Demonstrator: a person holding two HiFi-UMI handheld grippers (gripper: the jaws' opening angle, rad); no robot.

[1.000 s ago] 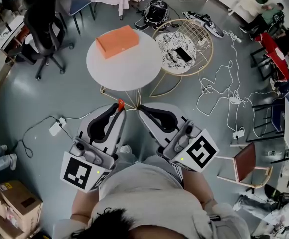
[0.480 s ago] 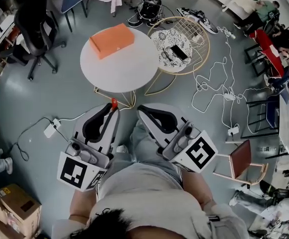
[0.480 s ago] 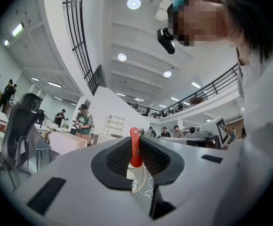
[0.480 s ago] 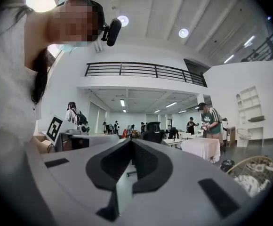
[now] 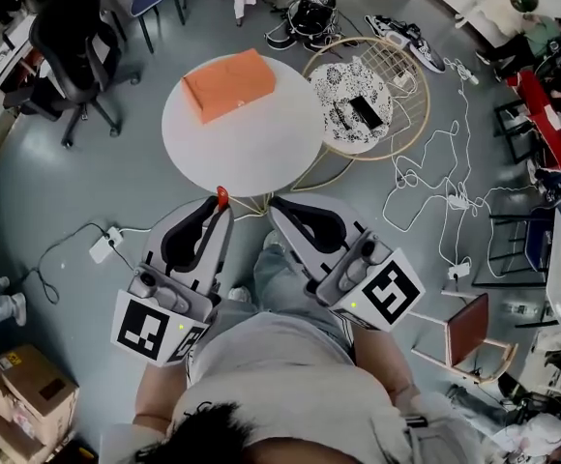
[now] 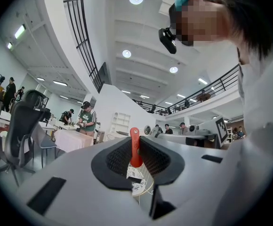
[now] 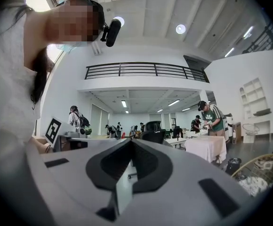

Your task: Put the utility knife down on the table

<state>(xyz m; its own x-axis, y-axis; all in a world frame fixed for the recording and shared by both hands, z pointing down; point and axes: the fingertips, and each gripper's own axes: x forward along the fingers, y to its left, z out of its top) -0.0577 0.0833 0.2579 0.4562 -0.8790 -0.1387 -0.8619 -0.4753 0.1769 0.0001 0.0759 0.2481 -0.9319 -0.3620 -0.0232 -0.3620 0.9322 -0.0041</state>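
Utility knife (image 6: 135, 147), where's it at right now?

— Pinched in my left hand-held gripper (image 5: 224, 211), orange end poking out past the tips, right by the near edge of the round white desk (image 5: 242, 153), not lying on it yet. My right hand-held gripper (image 5: 274, 208) is clenched on nothing, next to the left one.

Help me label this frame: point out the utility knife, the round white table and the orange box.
utility knife (image 6: 135, 147): left gripper view, orange body between the jaws.
round white table (image 5: 251, 148): head view, bare top.
orange box (image 5: 229, 84): head view, top face.
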